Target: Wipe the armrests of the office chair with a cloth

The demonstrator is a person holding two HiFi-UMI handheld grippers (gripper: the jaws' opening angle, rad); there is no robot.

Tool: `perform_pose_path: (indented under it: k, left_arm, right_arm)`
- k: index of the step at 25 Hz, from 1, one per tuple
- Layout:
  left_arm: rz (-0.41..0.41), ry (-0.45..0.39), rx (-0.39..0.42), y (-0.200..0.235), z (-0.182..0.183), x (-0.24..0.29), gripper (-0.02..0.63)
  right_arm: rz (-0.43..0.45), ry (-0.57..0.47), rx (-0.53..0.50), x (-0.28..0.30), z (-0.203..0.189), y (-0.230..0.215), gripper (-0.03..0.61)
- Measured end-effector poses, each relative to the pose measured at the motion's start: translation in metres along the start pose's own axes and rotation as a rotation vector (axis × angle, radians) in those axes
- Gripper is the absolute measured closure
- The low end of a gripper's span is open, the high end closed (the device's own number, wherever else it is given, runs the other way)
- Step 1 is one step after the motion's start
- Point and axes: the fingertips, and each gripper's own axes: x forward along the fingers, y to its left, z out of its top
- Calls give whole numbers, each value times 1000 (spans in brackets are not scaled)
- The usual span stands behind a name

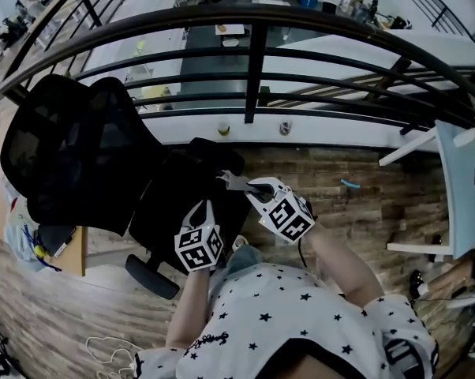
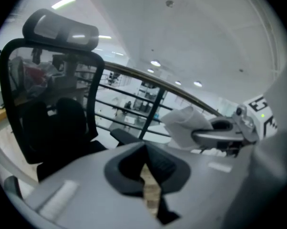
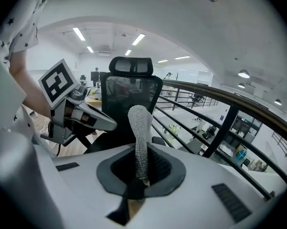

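Right gripper [image 3: 141,175] clamps the grey cloth [image 3: 138,128] upright; left gripper [image 2: 146,162] closed, empty, beside the office chair [image 1: 80,148].

The chair [image 1: 87,156] fills the left and centre of the head view, its back at upper left and its seat at centre. One armrest [image 1: 151,276] lies below the seat, at lower left. The railing [image 1: 253,69] crosses the upper frame behind the chair. Over the seat, the left gripper [image 1: 202,212] is just left of the right gripper [image 1: 253,189]. The cloth [image 1: 231,181] sits between the right gripper's fingers. The floor [image 1: 364,204] lies to the right.
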Motion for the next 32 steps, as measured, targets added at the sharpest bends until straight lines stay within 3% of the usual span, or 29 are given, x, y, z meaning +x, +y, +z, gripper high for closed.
perform_pose_path:
  k: [14,23,32]
  left_arm:
    - [167,-23,-132,43,7,8,606]
    - [348,-69,-296,76,10,22,606]
    - [428,-63,-399,93,3,43,606]
  right_arm:
    - [151,-5,-167,60,31,-31,553]
    - [311,8,-294,122,46,-53,553]
    - [392,49,-365,185,51,-74,553]
